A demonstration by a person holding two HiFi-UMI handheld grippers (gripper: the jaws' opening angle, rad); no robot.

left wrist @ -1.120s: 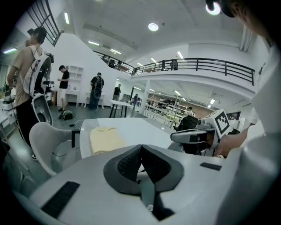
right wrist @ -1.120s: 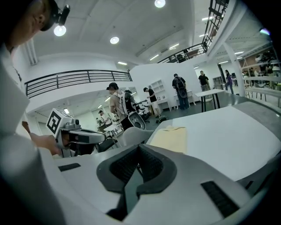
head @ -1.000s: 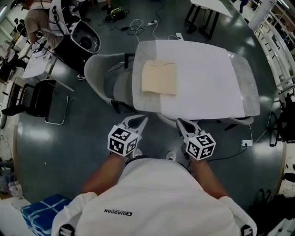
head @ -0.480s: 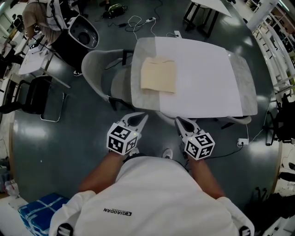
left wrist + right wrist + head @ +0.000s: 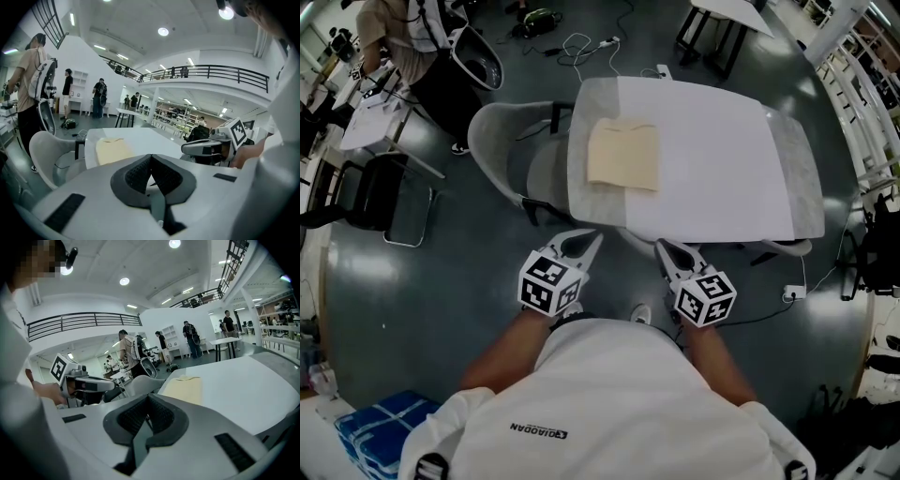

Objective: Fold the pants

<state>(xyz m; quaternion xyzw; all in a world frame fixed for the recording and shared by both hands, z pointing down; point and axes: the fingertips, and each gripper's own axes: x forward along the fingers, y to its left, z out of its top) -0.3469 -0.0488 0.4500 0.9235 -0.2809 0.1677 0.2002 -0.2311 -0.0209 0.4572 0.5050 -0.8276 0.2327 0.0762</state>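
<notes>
The cream pants [image 5: 623,157] lie folded into a flat rectangle on the left part of the white table [image 5: 722,159]; they also show in the left gripper view [image 5: 113,150] and in the right gripper view [image 5: 183,388]. Both grippers hang close to the person's body, short of the table's near edge. My left gripper [image 5: 589,242] is shut with nothing between its pads [image 5: 151,159]. My right gripper [image 5: 666,248] is shut and empty too, its pads [image 5: 149,400] meeting.
A white shell chair [image 5: 511,159] stands against the table's left side. A black chair [image 5: 370,202] and a person with equipment [image 5: 403,37] are further left. Cables [image 5: 581,47] lie on the floor beyond the table. Blue cloth [image 5: 380,436] is stacked at the lower left.
Only the head camera shifted slightly, so the scene slid a little in the picture. Neither gripper moved, and the pants lie as before.
</notes>
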